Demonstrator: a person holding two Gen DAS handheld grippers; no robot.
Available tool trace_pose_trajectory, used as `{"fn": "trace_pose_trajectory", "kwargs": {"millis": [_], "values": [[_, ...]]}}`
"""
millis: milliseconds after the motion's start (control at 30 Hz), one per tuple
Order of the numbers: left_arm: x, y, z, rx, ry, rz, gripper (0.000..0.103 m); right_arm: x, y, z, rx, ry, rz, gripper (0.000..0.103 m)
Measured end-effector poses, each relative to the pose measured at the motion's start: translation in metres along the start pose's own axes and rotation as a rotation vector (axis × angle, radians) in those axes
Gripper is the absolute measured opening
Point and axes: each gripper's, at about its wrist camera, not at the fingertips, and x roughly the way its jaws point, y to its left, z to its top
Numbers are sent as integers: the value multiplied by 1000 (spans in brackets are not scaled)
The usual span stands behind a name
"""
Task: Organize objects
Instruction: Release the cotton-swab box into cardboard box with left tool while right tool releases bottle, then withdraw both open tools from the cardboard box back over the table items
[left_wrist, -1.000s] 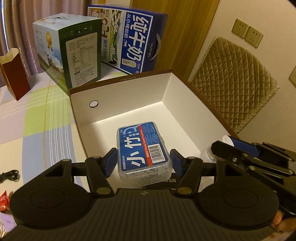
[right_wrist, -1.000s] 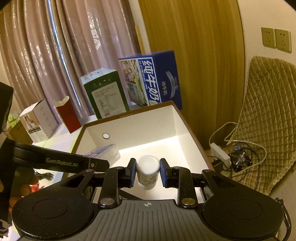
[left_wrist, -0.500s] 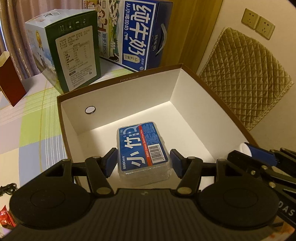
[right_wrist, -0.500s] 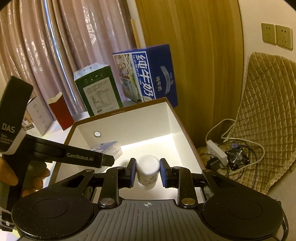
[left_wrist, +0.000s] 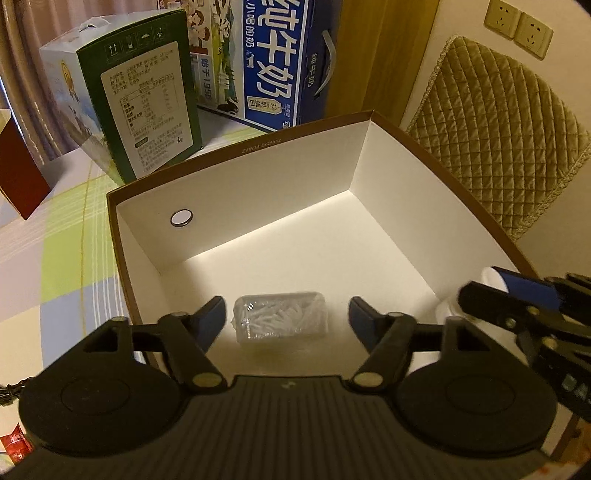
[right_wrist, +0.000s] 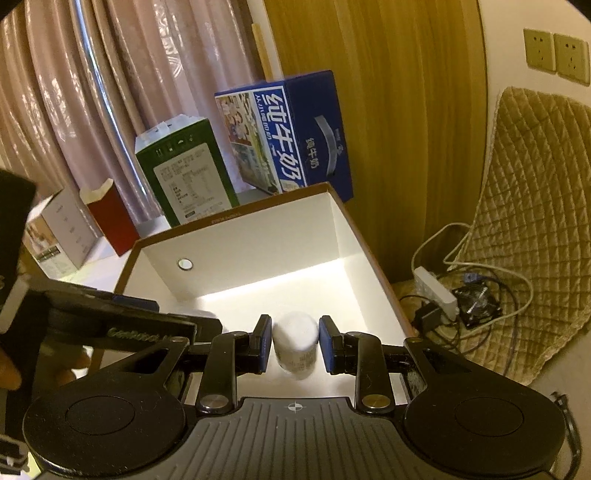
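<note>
Both releases are on: the left tongs (left_wrist: 286, 314) have just swung wide of the clear plastic floss-pick box (left_wrist: 281, 316) lying in the brown-rimmed white cardboard box (left_wrist: 236, 192), the right tongs (right_wrist: 294, 345) just parting off the white plastic bottle (right_wrist: 295, 345), so each should lift straight up, nudging nothing.

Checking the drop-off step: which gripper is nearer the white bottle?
Right. The right gripper straddles the white bottle, jaws just opened and clear of it. The left gripper is off to one side, over the clear plastic packet.
</note>
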Motion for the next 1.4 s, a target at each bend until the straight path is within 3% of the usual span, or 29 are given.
{"fn": "trace_pose_trajectory", "kwargs": {"millis": [33,100,267,533,867,1400], "values": [[-3,0,0,2,-5,-2,77,-1,0,1,6,-9,-1,50],[-9,0,-1,8,-16,-6,77,-6,0,3,5,-36,0,57],[-27,1,-3,21,-37,-20,85,-17,-1,4,15,-38,11,58],[-63,8,-19,-3,-55,-24,92,-46,-3,-11,43,-29,20,71],[-108,18,-49,-72,-66,-9,93,-85,10,-32,55,-28,28,83],[-155,3,-97,-28,-58,-47,95,-130,35,-68,55,-20,5,88]]}}
